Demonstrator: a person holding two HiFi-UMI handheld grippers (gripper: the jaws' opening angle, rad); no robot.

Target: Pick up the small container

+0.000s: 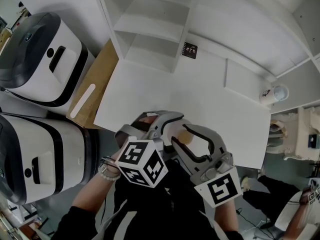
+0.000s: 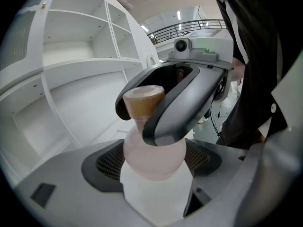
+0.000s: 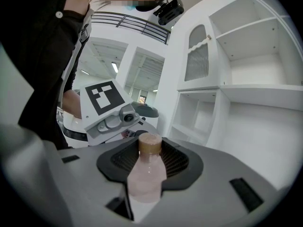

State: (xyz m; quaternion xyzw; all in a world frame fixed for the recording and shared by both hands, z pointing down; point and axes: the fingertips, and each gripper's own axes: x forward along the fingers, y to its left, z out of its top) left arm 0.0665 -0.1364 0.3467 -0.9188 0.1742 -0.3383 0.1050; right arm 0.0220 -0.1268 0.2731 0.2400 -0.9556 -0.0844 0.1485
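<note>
The small container is a little bottle (image 1: 187, 134) with a pale pink body, white label and brown cap. In the head view both grippers meet around it near the front edge of the white table (image 1: 200, 89). In the left gripper view the bottle (image 2: 154, 150) stands upright between the black pads of my left gripper (image 2: 154, 174), which is shut on its body. The grey and black fingers (image 2: 184, 103) of my right gripper wrap round its neck and cap. The right gripper view shows the bottle (image 3: 147, 176) wedged in my right gripper (image 3: 147, 167), with the left gripper's marker cube (image 3: 102, 98) behind it.
A white shelf unit (image 1: 150, 29) stands at the back of the table. Two white and black appliances (image 1: 40, 59) (image 1: 40, 159) sit to the left beside a wooden top (image 1: 102, 74). A paper cup (image 1: 272, 94) stands at the table's far right.
</note>
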